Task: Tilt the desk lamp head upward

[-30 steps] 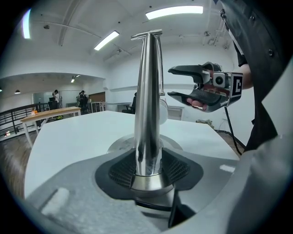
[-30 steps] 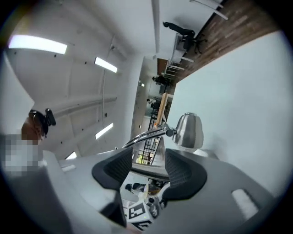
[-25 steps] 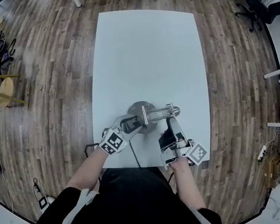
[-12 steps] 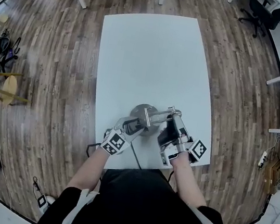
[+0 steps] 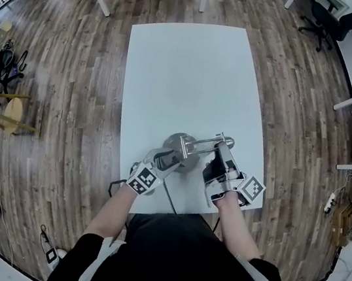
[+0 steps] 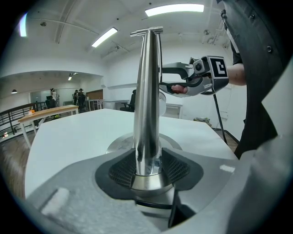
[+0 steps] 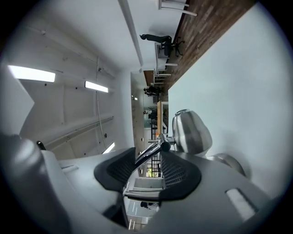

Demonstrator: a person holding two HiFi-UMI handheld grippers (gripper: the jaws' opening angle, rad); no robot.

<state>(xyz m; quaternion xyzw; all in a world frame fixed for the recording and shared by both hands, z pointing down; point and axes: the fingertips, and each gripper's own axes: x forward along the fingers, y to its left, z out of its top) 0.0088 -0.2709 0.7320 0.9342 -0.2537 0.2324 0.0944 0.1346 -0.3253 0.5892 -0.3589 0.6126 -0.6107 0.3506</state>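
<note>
Desk lamp (image 5: 191, 147) stands on white worktop (image 5: 187, 72), near the edge closest to the person, about mid-width. Wood floor (image 5: 72, 87) all round.

Lamp parts:
- round lamp base (image 5: 176, 144) flat on worktop
- polished lamp post (image 6: 147, 91) upright from base centre
- silver lamp head (image 7: 191, 132) out to the right of the post in head view, above the worktop, not touching it

L side: left tongs (image 6: 147, 167) clenched on the lamp post right at its foot. Both dark pads sit against the metal just above the collar, one each side. Tongs angled down from the person's side, over the base rim. Marker cube (image 5: 144, 179) behind them, facing up.

R side: right tongs (image 7: 153, 169) come in approx. level, rolled onto their side, so the worktop (image 7: 247, 91) runs down the right of that view. Thin dark rod (image 7: 149, 155) next to the lamp head lies in the gap between the two pads. Pads stand off it on both sides, so no grip. Jaws have just been closing in on it, tongs not clamped as of now. Lamp head sits just past the tips; lamp base (image 7: 229, 162) shows beyond, lower right.

Head view: right tongs (image 5: 220, 160) just beside the head end of the lamp; left tongs (image 5: 168, 158) at the base. The two are near each other but apart.
</note>
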